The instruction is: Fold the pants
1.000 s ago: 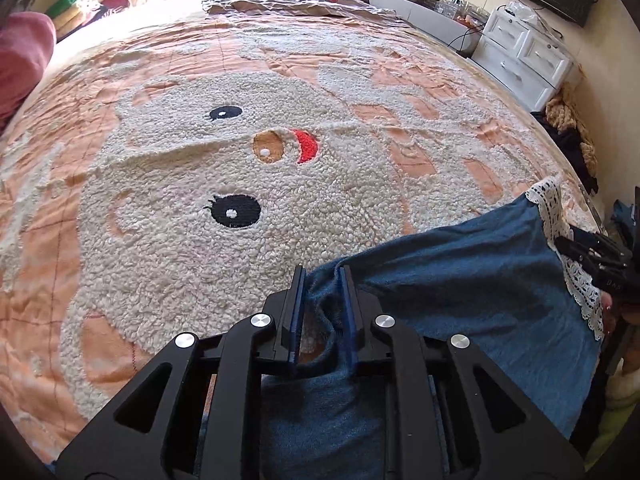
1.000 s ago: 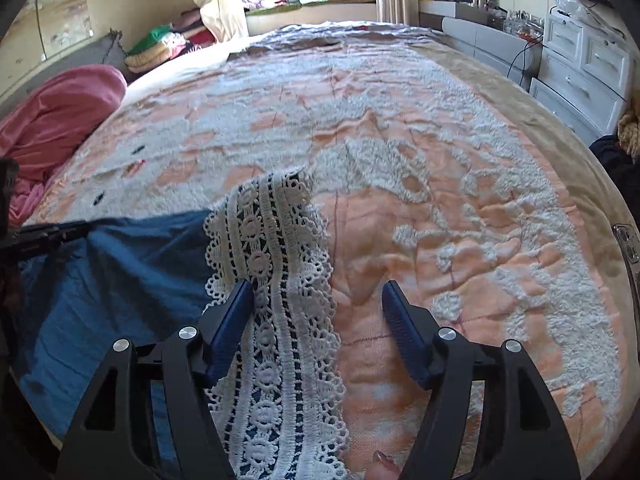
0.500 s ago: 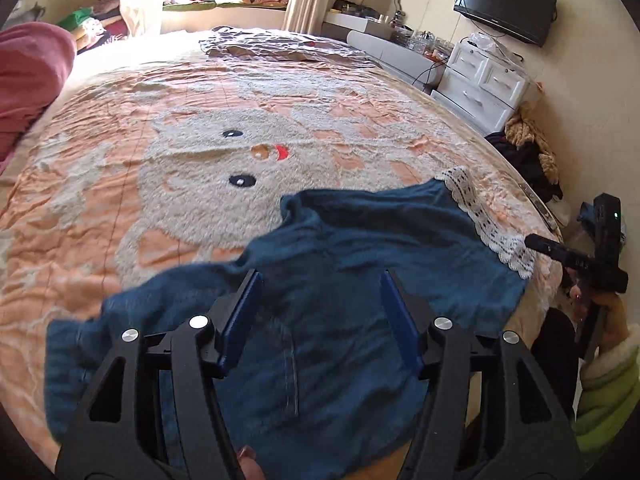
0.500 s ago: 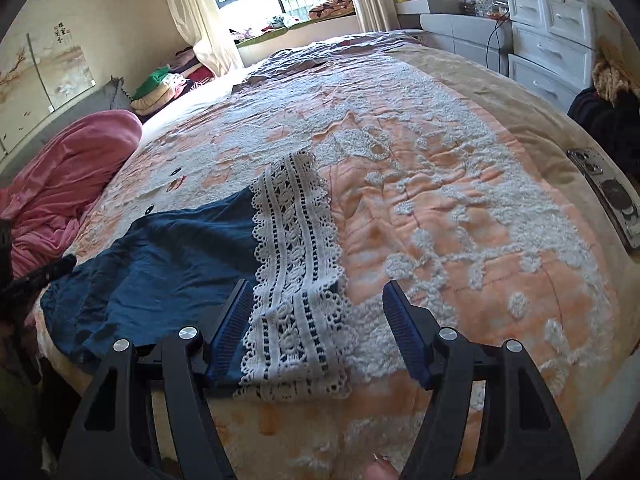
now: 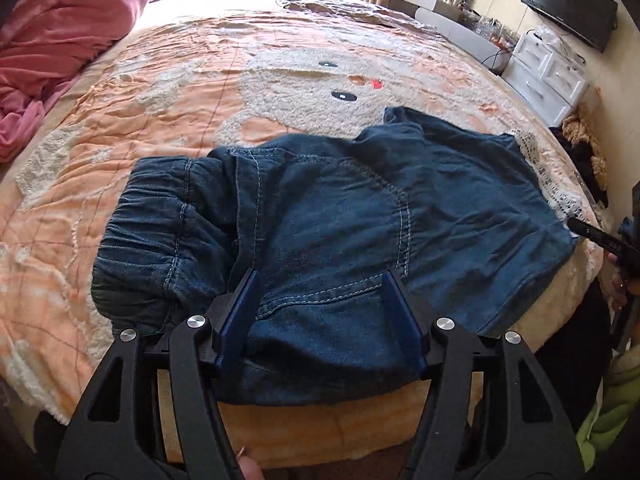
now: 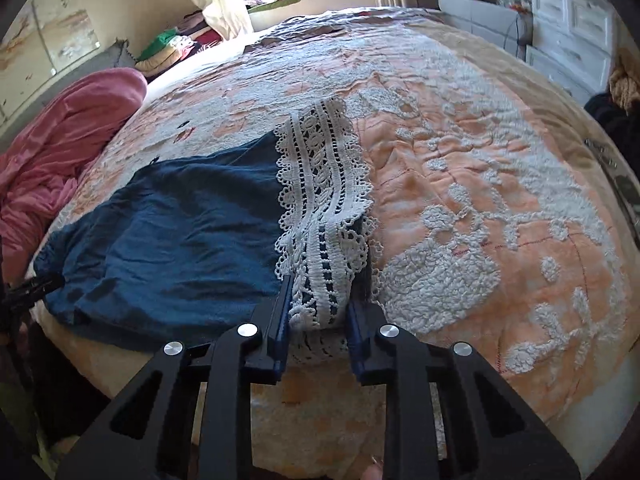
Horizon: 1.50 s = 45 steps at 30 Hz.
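We judge the next fold is being set up: pants (image 5: 340, 216) lie flat at the near edge of the bed (image 5: 160, 112), left gripper (image 5: 320, 316) spread wide above the seat, right gripper (image 6: 318, 312) pinching the lace hem (image 6: 320, 184), which next needs carrying toward the waistband (image 5: 156, 236).

a home bedroom, apparently: quilted bed (image 5: 168, 92), white dresser (image 5: 548, 76), wall television (image 5: 572, 4).

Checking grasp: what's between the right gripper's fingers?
White lace hem of the pants, bunched between the right gripper fingers, per right wrist view.
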Tool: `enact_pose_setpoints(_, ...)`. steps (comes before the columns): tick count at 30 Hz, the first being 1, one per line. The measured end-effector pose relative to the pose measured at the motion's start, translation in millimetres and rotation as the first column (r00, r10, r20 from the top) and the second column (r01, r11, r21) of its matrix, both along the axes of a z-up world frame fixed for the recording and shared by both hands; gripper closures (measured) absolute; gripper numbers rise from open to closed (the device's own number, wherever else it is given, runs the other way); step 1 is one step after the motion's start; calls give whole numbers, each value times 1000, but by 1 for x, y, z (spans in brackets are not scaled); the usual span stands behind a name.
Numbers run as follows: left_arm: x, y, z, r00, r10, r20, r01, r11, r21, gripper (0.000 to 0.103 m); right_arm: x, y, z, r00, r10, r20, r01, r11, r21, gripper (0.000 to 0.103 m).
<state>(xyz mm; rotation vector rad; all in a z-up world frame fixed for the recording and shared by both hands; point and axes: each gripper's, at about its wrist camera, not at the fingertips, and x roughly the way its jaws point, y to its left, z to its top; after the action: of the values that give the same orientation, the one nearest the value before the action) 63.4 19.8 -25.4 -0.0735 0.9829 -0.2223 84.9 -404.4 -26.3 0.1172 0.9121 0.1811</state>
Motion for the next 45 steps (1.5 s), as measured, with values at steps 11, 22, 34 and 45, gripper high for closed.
enact_pose_setpoints(11,-8,0,-7,1000,-14,10,13,998,54,48,-15,-2,-9,999,-36,-5,35,995,-94,83)
enact_pose_setpoints(22,-17,-19,25,996,-66,60,64,998,28,39,-36,-22,17,993,-105,48,107,994,-29,63)
enact_pose_setpoints(34,-8,-98,17,970,-239,44,236,970,55,33,-44,18,44,987,21,159,-24,1000,17,61)
enact_pose_setpoints(45,-9,-70,-11,970,-241,-32,241,970,11,33,-32,36,-7,999,29,-14,-29,999,-20,56)
